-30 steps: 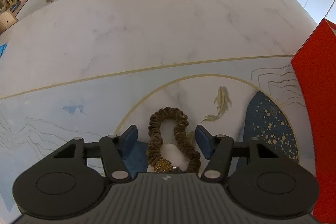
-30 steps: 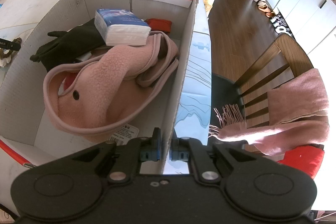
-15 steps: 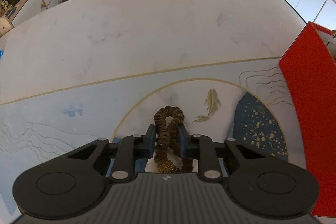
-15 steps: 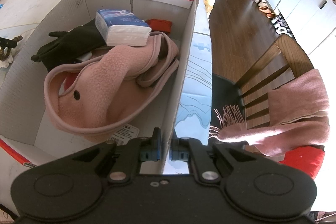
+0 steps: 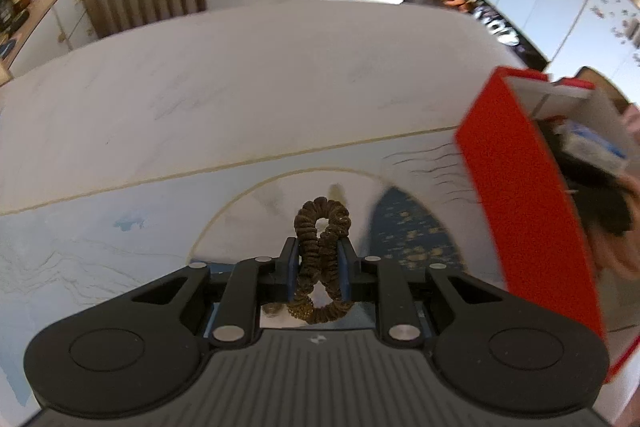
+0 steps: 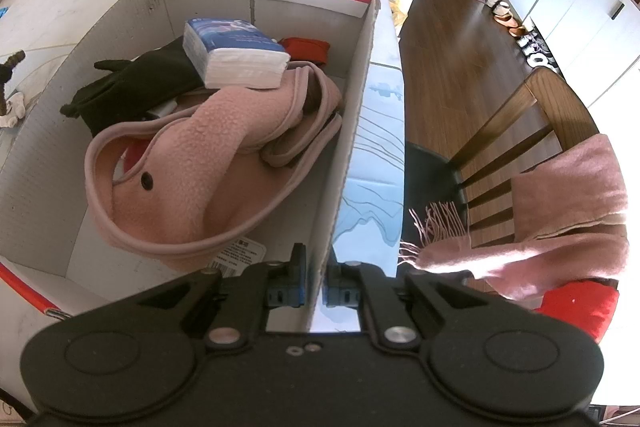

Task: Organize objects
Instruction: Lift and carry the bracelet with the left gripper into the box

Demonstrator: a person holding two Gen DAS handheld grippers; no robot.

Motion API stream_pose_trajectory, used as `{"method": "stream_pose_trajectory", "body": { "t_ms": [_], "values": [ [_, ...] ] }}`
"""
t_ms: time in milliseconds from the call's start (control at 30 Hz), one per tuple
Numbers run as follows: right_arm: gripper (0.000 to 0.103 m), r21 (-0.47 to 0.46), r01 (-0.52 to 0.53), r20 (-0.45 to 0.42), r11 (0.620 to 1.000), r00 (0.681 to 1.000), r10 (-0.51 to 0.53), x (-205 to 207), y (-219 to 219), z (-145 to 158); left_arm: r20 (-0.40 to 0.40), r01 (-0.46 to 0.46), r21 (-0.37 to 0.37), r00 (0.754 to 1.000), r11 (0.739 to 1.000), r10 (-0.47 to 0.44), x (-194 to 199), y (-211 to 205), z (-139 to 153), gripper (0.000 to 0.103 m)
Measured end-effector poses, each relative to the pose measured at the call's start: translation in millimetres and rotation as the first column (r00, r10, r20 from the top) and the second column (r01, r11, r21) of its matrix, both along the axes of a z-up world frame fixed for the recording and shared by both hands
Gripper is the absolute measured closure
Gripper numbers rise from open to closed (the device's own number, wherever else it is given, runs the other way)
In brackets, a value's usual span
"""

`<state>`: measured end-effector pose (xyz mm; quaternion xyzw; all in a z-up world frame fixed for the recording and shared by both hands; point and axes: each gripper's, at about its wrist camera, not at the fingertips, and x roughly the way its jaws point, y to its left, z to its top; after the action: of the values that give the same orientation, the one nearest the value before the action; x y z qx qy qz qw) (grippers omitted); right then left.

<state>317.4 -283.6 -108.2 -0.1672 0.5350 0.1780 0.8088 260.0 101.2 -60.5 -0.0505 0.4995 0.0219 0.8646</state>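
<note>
A: Gripping the brown scrunchie (image 5: 322, 255) is what the left tongs (image 5: 319, 265) are doing right now; the blue pads are pinching it across its middle, so it is bulging out above and below them. It looks clear of the bench (image 5: 240, 99).

B: And the right tongs (image 6: 314, 281)?

A: They are clamping the right-hand wall of the red-and-white box (image 6: 348, 155), jaws nearly together on the cardboard. I am reading that as steadying the box.

B: So which step are we in?

A: The carry, I am judging. The pick-up is done and the scrunchie is heading for the box, which in the left view is sitting off to the right, its red side facing the tongs.

B: What is the next move asking for?

A: Swinging rightward, clearing the red wall, then releasing over a free patch. The box is already holding a pink fleece garment (image 6: 192, 167), a pack of tissues (image 6: 236, 53) and a black glove (image 6: 132, 87), so a gap near the left wall seems easiest.

B: What is differing from a second ago?

A: Back then the left jaws were standing wide on either side of the scrunchie, which was lying flat on the bench. Now they are squeezing it, and the view is showing more of the room and the box's open top. The right tongs' view is showing no change.
</note>
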Motion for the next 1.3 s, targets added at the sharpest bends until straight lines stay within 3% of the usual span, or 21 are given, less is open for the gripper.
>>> {"method": "stream_pose_trajectory", "body": {
  "t_ms": [367,700,1000,1300],
  "values": [
    [0.096,-0.001,-0.003,0.002,1.000,1.000,0.003,1,2,0,0.119,0.176,-0.064,0.979,0.982,-0.167,-12,-54,53,0.084],
    [0.096,0.003,-0.008,0.004,1.000,1.000,0.008,1,7,2,0.166,0.384,-0.082,0.915,0.920,-0.368,-10,-122,85,0.084],
    [0.096,0.011,-0.010,0.005,1.000,1.000,0.010,-1,8,2,0.123,0.501,-0.071,0.862,0.863,-0.491,3,-181,72,0.084],
    [0.096,0.020,-0.008,0.005,1.000,1.000,0.008,-2,6,1,0.037,0.553,-0.094,0.833,0.828,-0.552,6,-217,40,0.084]
  ]
}}
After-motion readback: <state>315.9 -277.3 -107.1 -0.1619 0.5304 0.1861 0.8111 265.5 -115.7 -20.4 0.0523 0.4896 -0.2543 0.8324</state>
